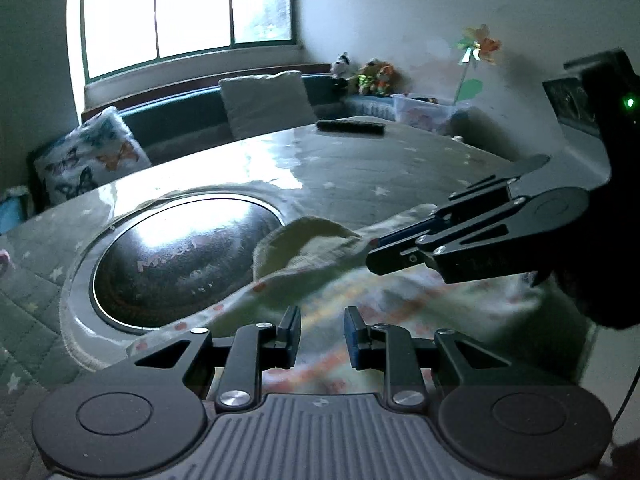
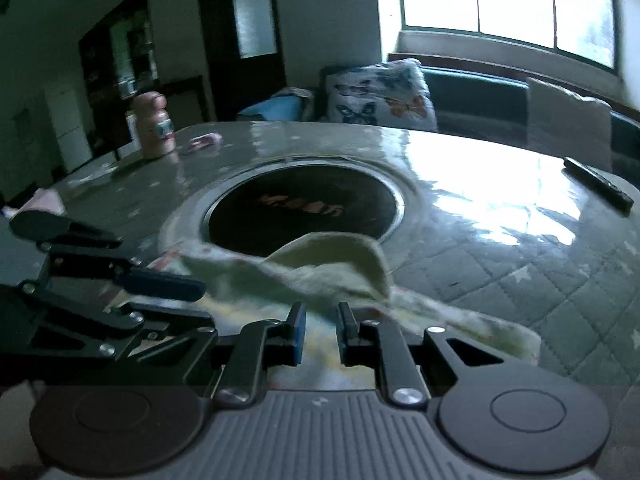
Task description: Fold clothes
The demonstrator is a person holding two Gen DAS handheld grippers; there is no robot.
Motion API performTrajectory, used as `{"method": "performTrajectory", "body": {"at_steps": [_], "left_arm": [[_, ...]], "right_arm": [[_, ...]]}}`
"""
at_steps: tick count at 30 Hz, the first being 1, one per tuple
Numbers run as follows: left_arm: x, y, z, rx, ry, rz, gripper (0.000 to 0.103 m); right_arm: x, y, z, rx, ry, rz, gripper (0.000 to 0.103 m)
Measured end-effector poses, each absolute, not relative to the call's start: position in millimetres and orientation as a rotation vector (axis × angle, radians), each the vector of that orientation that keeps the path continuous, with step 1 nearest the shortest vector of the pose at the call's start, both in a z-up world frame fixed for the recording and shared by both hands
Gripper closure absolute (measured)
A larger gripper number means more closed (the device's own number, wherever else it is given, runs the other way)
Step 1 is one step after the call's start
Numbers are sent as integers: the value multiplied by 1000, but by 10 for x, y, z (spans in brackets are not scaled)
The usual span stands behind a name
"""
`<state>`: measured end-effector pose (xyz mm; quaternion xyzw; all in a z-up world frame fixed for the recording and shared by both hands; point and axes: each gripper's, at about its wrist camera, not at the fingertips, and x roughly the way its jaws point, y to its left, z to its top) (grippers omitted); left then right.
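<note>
On the grey-green quilted desk [image 1: 400, 168] with white stars, under a glossy clear cover: a pale cream garment [image 1: 304, 248] with small orange-red print, crumpled at the near edge. Bunched into a raised hump in the middle, one corner lapping over the rim of a round black glass plate [image 1: 180, 256] ringed in metal and set into the desk. Much blurred in both views.

At the bottom of the left wrist view, the left tool [image 1: 322, 320]: jaws standing clearly apart, garment spread underneath and visible through the gap, nothing seen pressed between the pads. Open, then, and just above the fabric.

At the bottom of the right wrist view, the right tool [image 2: 322, 312]: jaws only narrowly parted, the hump's lower edge running down into the gap, pads not seen clamping it. Seen from the left wrist view, angled in from the right side with its tips right at the garment's raised fold.

Farther off on the desk: a flat black remote control [image 1: 350, 126] near the far edge, and a pink plastic bottle [image 2: 154, 128] standing upright. Behind the desk, a butterfly-print cushion [image 2: 380, 96] on a dark bench below a bright window [image 1: 188, 12].
</note>
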<state>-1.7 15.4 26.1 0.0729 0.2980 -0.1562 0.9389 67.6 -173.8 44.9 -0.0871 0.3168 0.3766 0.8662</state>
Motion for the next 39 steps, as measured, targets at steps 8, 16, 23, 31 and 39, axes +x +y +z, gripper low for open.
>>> {"method": "performTrajectory", "body": {"at_steps": [8,16,23,31,39], "left_arm": [[-342,-13,168,227,580,-359,76],[-441,33,25,197,600,-343,76],[-498,66,6,166,593,-324,74],[-564,170,31,120,588,-301,73],[-601,264,29,92,596,-282,72]], "right_arm": [[272,-1685,456,-228,635,880,88],[-143,-1707,300,-312,565,895,87],[-324,-1758,267,-293,537,897,87],[-283,-1989,287,-193,557,813,87],[-207,-2345,242,-136,578,647,87]]}}
